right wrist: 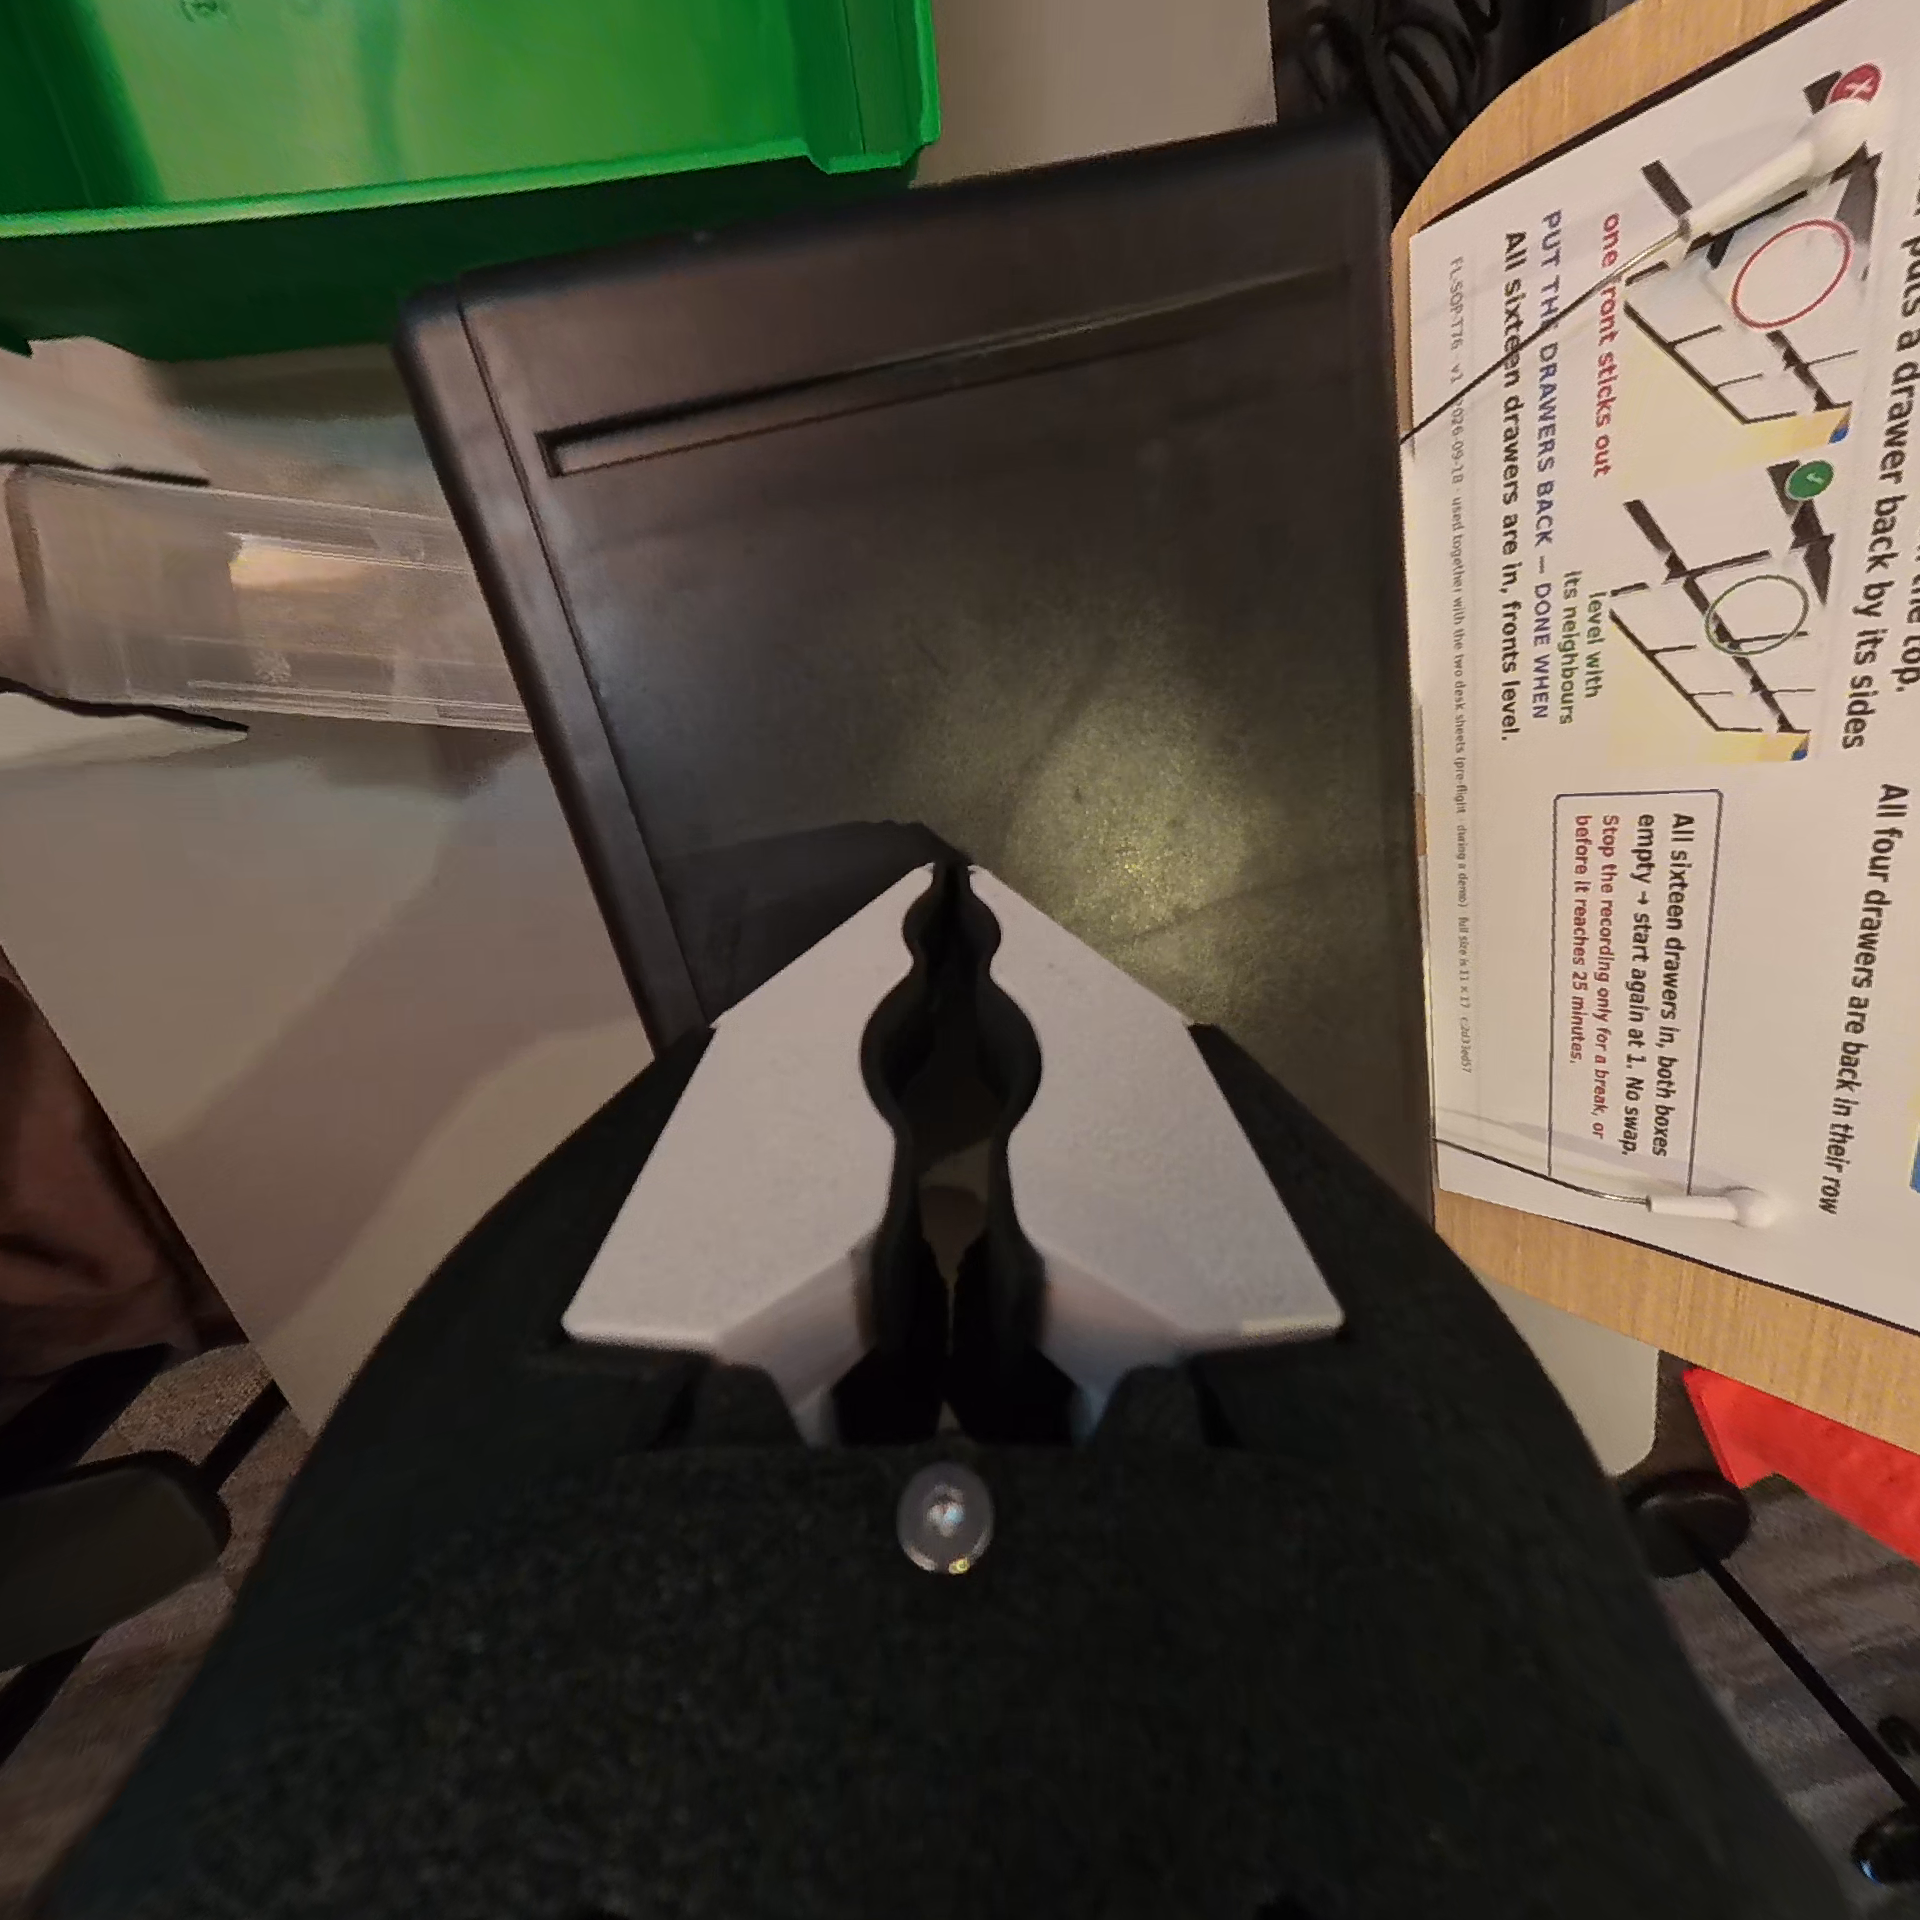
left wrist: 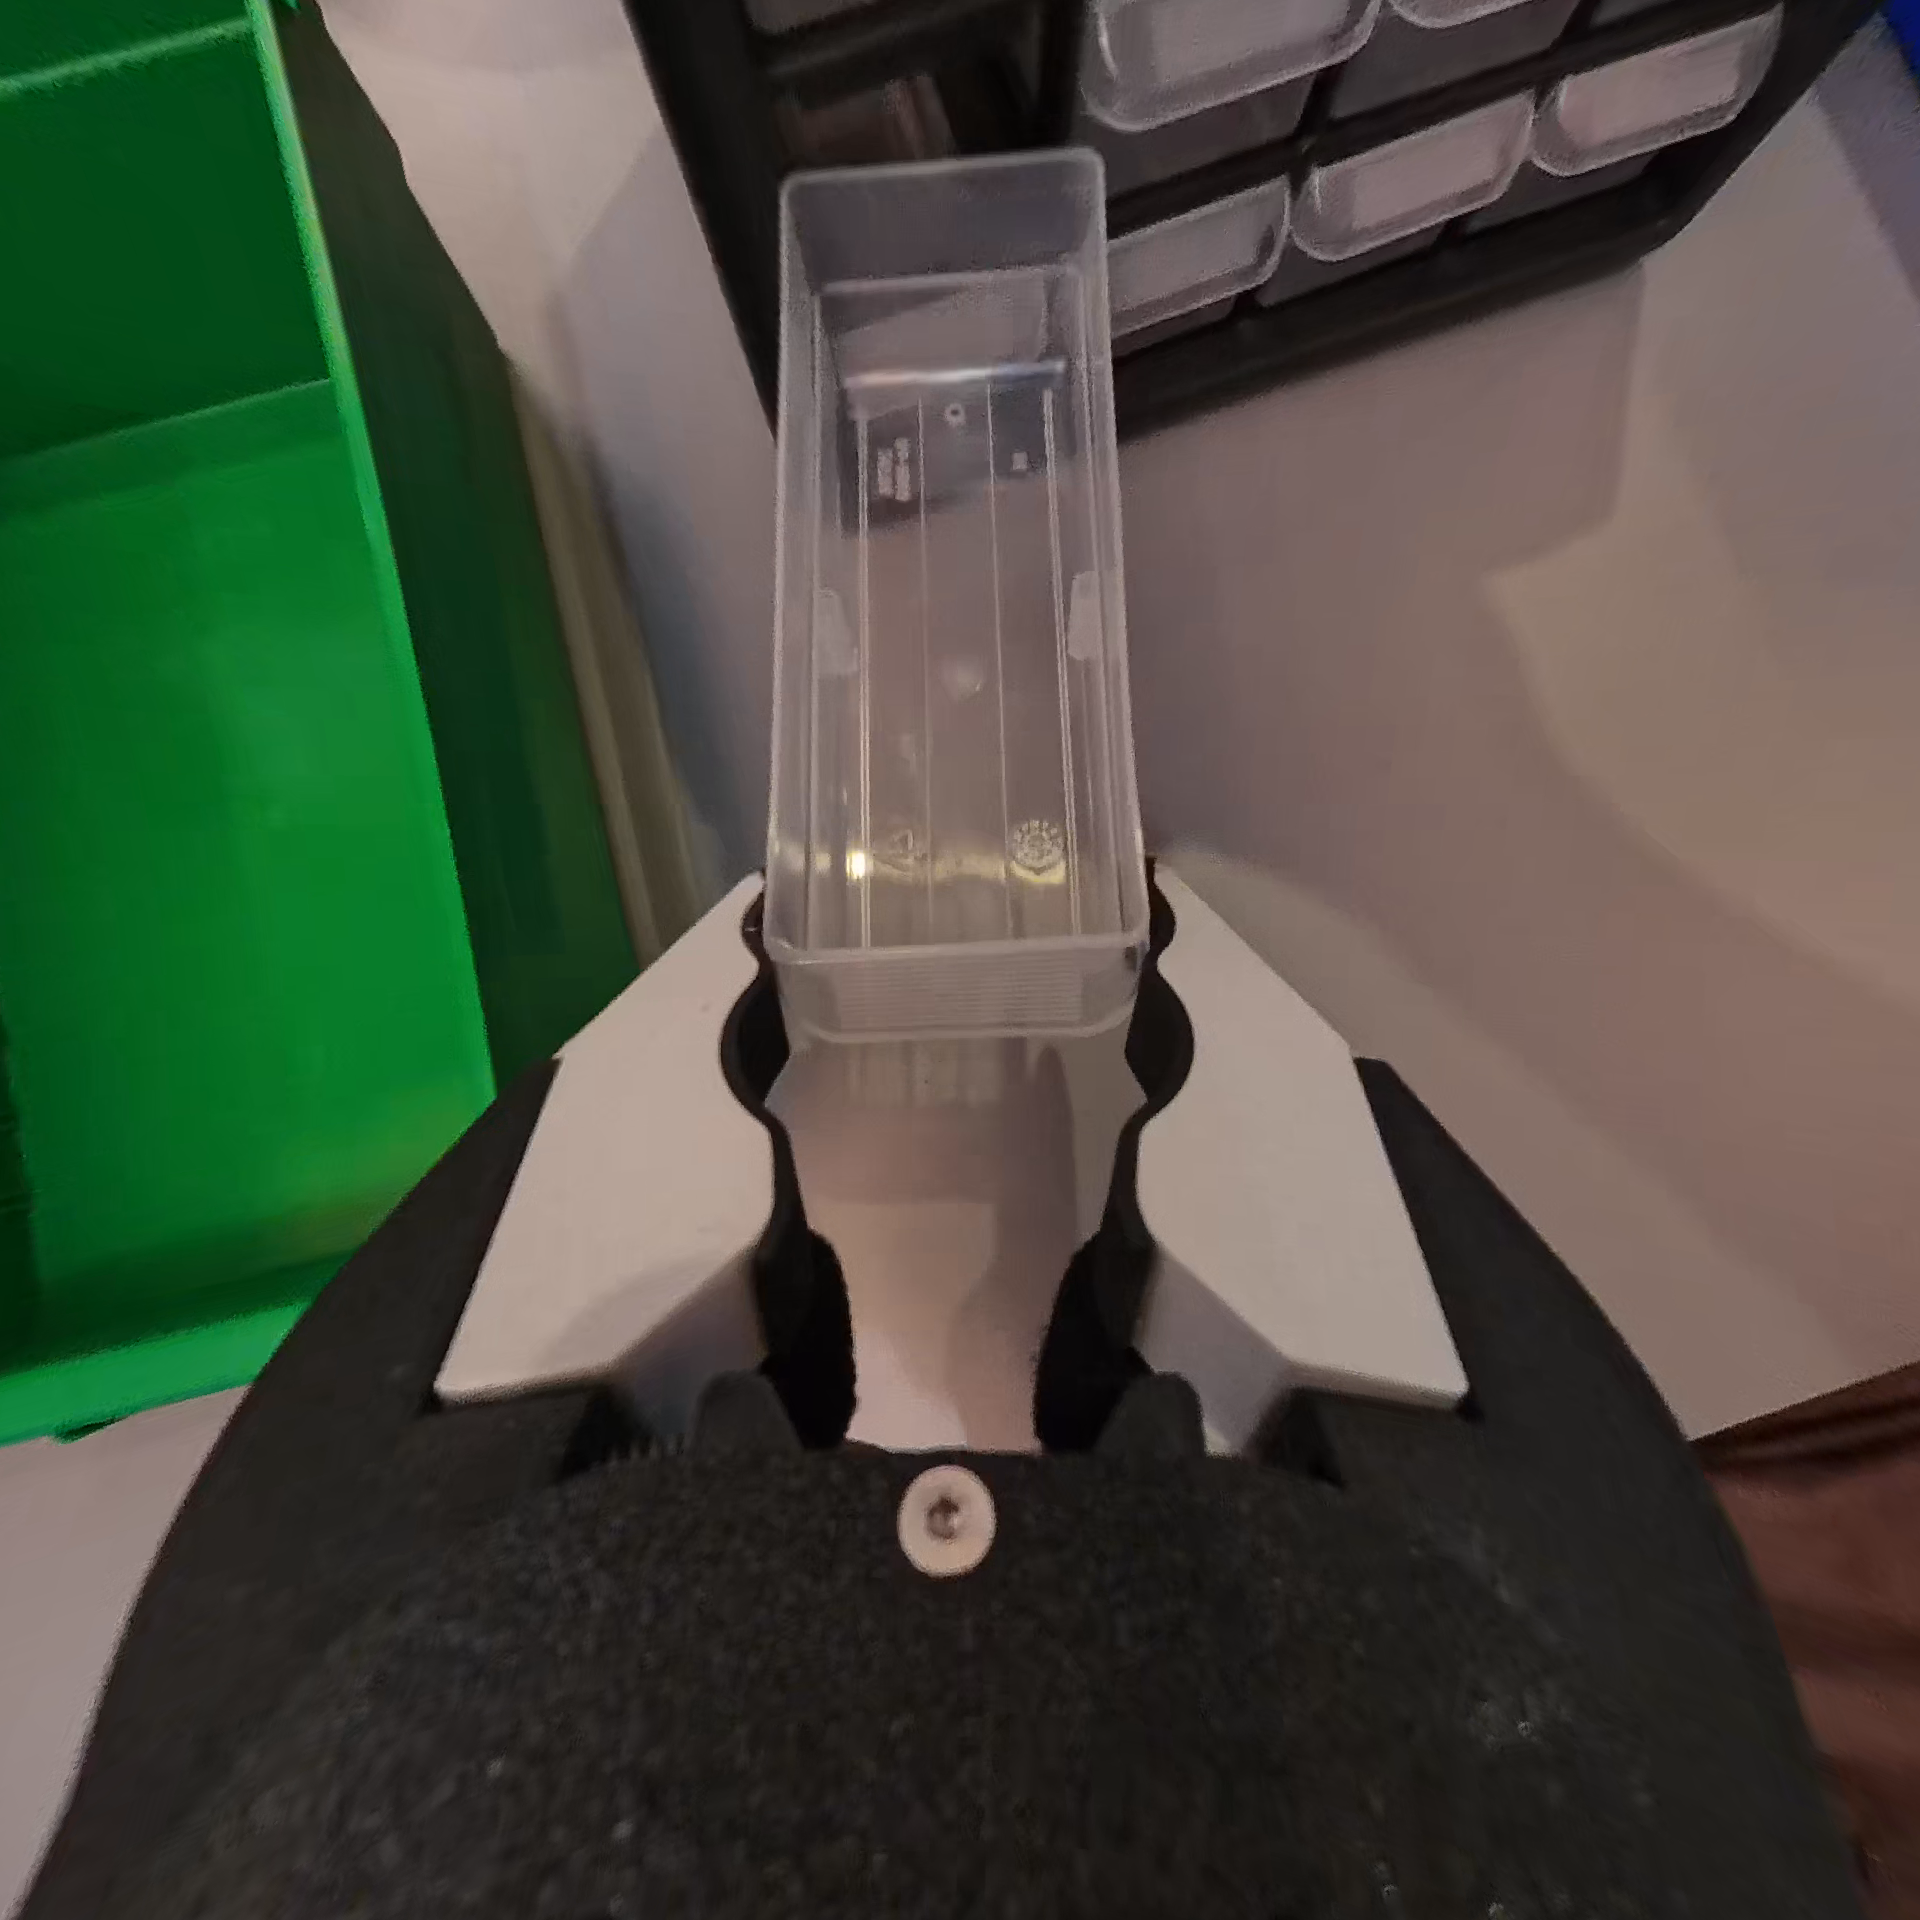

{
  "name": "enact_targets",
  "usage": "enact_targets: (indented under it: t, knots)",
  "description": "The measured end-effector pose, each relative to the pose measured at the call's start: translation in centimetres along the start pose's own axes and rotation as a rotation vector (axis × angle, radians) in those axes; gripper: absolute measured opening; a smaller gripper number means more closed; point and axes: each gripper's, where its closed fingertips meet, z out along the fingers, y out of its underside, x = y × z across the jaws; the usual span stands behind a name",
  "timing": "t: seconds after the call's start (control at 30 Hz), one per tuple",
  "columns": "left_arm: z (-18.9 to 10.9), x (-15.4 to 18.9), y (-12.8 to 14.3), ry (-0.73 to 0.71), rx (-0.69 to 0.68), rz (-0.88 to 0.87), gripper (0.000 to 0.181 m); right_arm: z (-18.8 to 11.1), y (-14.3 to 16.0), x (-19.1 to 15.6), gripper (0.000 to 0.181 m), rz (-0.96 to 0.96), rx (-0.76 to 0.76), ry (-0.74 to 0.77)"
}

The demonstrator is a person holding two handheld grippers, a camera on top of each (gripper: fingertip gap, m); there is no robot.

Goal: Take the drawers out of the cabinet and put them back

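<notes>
Gripping a clear plastic drawer [left wrist: 951, 665] by its near end, the left gripper [left wrist: 951, 966] holds it pointing ahead toward the black drawer cabinet [left wrist: 1351, 208]. The right gripper [right wrist: 951, 873] is clenched empty, fingertips against the cabinet's black side [right wrist: 935, 540].

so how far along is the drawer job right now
Partway, direction unclear. In hand: the left gripper is shut on one clear drawer, held clear of the black cabinet above the white table. Several other drawers sit in their slots. The right gripper is shut and empty, resting against the cabinet's flat black side. Left: I can't tell if this drawer is going to the green bin or back in.
</notes>
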Motion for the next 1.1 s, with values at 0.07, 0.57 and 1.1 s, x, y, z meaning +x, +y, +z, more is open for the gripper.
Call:
enact_targets:
  t: [0.07,0.57,1.1]
  knots:
    - [0.0,0.2,-0.2,-0.037,-0.023,0.031,0.065,0.0,0.0,0.0,0.0,-0.005,-0.015,0.005]
    - [1.1,1.5,-1.9,-0.064,-0.005,-0.09,0.065,0.1,0.0,0.6,0.0,-0.002,-0.08,0.056]
    - [2.1,2.0,-3.7,-0.151,0.137,-0.176,0.065,0.1,0.0,0.6,0.0,0.017,-0.038,0.047]
